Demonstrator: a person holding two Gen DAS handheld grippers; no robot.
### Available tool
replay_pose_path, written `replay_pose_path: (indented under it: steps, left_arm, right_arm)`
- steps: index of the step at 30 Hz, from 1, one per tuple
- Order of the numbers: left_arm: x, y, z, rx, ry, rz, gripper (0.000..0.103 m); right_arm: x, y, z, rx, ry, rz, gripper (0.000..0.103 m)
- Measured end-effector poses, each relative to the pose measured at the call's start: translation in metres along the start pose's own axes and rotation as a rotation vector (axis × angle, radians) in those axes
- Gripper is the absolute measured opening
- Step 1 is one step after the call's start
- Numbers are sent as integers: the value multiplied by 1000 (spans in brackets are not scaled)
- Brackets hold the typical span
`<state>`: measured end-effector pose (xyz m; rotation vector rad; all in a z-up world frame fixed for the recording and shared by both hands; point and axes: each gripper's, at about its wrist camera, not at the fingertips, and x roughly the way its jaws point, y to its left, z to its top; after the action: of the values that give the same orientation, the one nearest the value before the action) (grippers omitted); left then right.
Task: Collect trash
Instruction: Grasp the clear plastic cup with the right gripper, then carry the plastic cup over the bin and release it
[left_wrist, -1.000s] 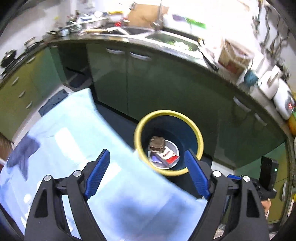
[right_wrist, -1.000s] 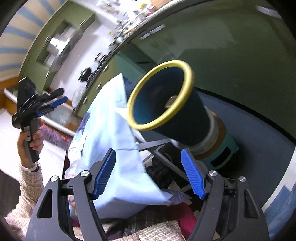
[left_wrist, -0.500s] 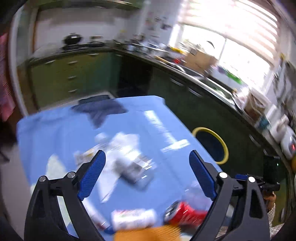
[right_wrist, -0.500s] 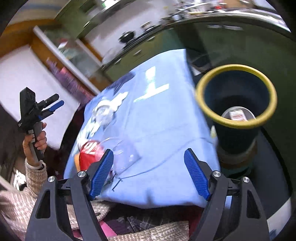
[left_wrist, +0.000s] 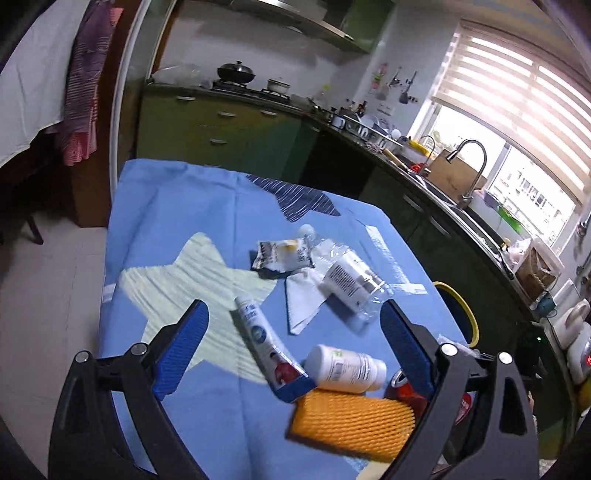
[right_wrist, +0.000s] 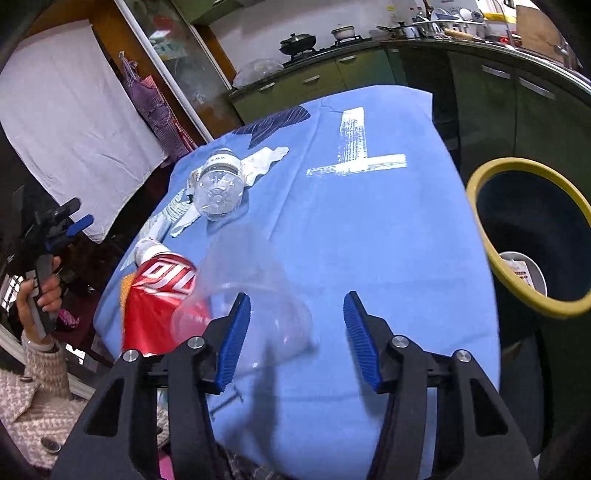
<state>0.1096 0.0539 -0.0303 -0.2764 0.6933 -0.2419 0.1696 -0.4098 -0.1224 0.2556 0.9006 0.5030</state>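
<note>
Clear, slippery plastic cup (right_wrist: 255, 295) beside the wide-open, empty right gripper (right_wrist: 297, 334) could skid off the tablecloth (right_wrist: 369, 229) if nudged, while the left gripper (left_wrist: 291, 347) hovers wide open.

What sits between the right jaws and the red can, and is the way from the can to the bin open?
A clear plastic cup lies across the red can, right ahead of the open right gripper. From there to the yellow-rimmed bin only bare blue cloth shows.
</note>
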Motion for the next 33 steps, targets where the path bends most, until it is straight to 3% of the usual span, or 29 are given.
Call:
replay_pose_path:
  steps: [4,6,8,18,21,24,27,33]
  left_arm:
    - [-1,3,-6,-3,11,-5,89]
    - [1,-1,-6,12,16,0,89]
    - [2,-3,-7,23,20,0,89]
    - [15,-14,-10,48,51,-27,89]
    - [15,-17,-10,55,53,-33,89]
    - [18,-20,-10,62,61,-36,89]
    - [23,-24,-11,70,75,-38,89]
    - [27,-34,-13,87,86,-36,89]
  right_arm:
    - [12,1,3,5,6,17,28]
    - [13,0,3,15,2,25,12]
    - [10,0,3,18,-8,27,6]
    - [-51,-11,8,60,-149,11,6]
    - [-84,-37,13,126,-230,-59,6]
    - [-109,-77,17,218,-271,-184,6]
    - [-108,-119,25,293,-231,-325,6]
    - [-82,-179,43,361,-150,-466,6]
